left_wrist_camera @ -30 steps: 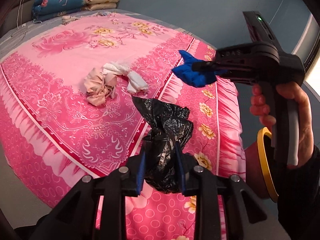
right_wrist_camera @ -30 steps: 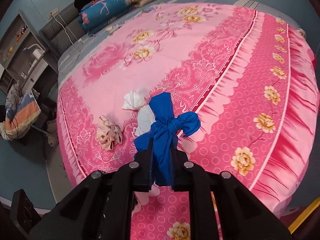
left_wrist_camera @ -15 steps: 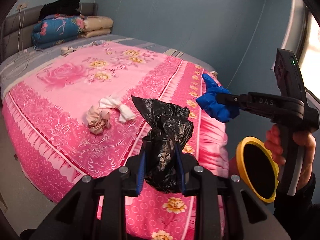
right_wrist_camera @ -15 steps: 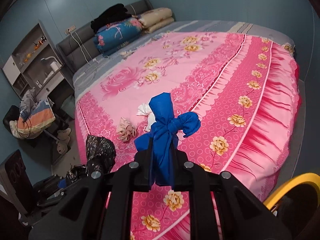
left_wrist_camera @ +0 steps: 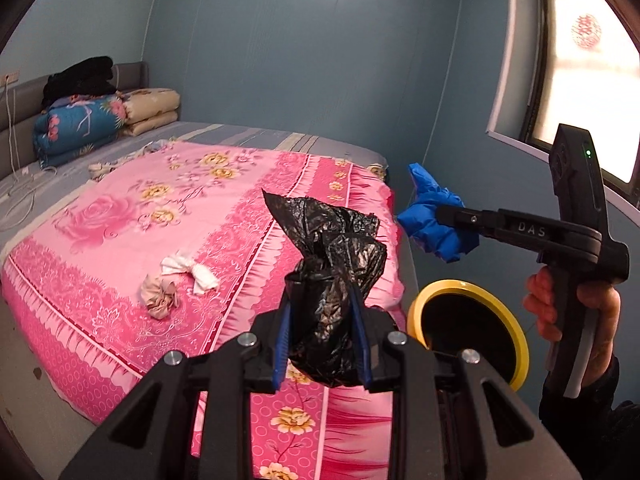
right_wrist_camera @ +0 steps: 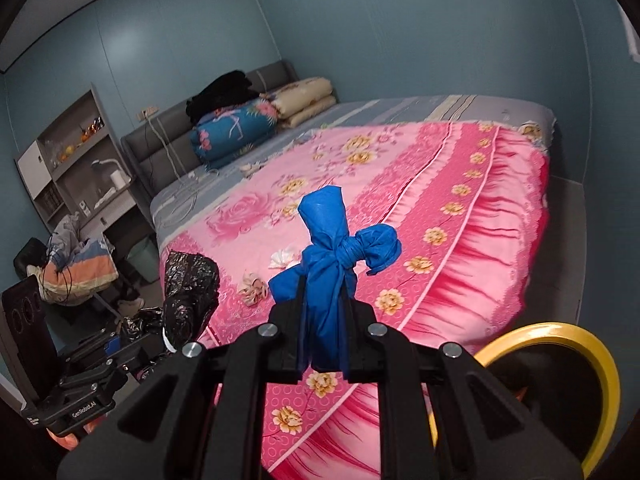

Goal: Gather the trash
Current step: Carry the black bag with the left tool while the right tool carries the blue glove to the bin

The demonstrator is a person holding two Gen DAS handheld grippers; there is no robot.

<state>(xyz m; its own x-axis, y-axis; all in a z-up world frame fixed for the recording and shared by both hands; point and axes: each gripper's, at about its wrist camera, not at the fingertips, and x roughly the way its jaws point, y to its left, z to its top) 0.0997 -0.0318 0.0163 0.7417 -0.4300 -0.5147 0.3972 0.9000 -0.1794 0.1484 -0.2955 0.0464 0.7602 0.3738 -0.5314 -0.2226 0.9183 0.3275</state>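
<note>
the left gripper [left_wrist_camera: 322, 336] pinched a black bag [left_wrist_camera: 334, 280], the right gripper [right_wrist_camera: 324, 338] a blue bag [right_wrist_camera: 332, 264]; either could slip beside the bin [left_wrist_camera: 468, 328], as both grips were thin.

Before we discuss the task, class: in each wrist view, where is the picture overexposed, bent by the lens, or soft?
Left wrist view: the window is blown out white, and the wall seams bow with fisheye distortion. Right wrist view: evenly dim with no glare; the pink bedspread curves outward, and the knotted blue bag close to the lens looks slightly soft.
</note>
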